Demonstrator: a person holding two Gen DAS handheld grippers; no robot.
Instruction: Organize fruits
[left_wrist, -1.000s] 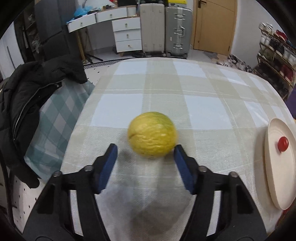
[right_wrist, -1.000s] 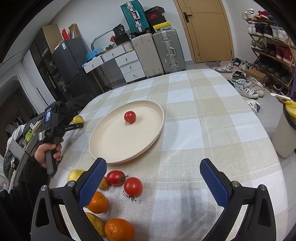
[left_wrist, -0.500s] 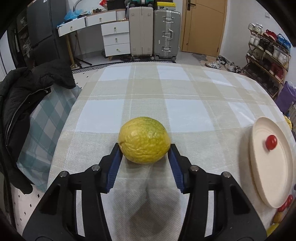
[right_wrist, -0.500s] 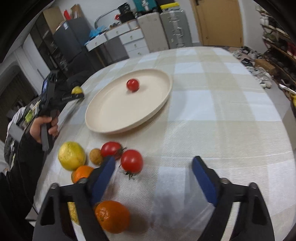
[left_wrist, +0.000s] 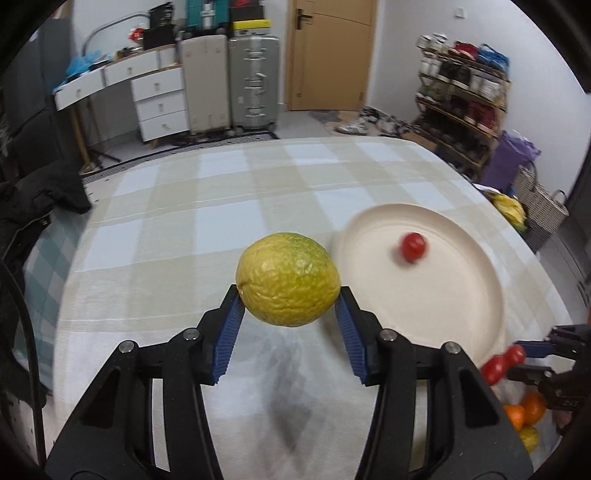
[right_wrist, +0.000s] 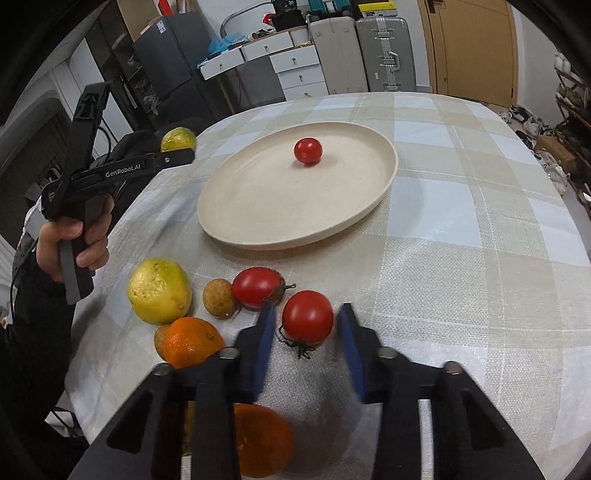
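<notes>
My left gripper (left_wrist: 289, 308) is shut on a yellow-green lemon (left_wrist: 288, 278) and holds it above the tablecloth, left of the cream plate (left_wrist: 476, 314). A small red tomato (left_wrist: 413, 246) lies on the plate (right_wrist: 258, 225). My right gripper (right_wrist: 306, 328) has its blue pads on both sides of a red tomato (right_wrist: 307, 317) on the cloth, with small gaps showing. The left gripper with its lemon (right_wrist: 178, 139) shows at the left of the right wrist view.
Beside the right gripper lie a second red tomato (right_wrist: 256, 286), a small brown fruit (right_wrist: 218, 298), a yellow lemon (right_wrist: 159, 290) and two oranges (right_wrist: 192, 341). The round table's edge curves close at the left. Suitcases (left_wrist: 229, 81) and a shoe rack stand beyond.
My left gripper closed on the lemon, lifted it and swung right toward the plate. My right gripper dropped toward the fruit pile and narrowed around a red tomato.
</notes>
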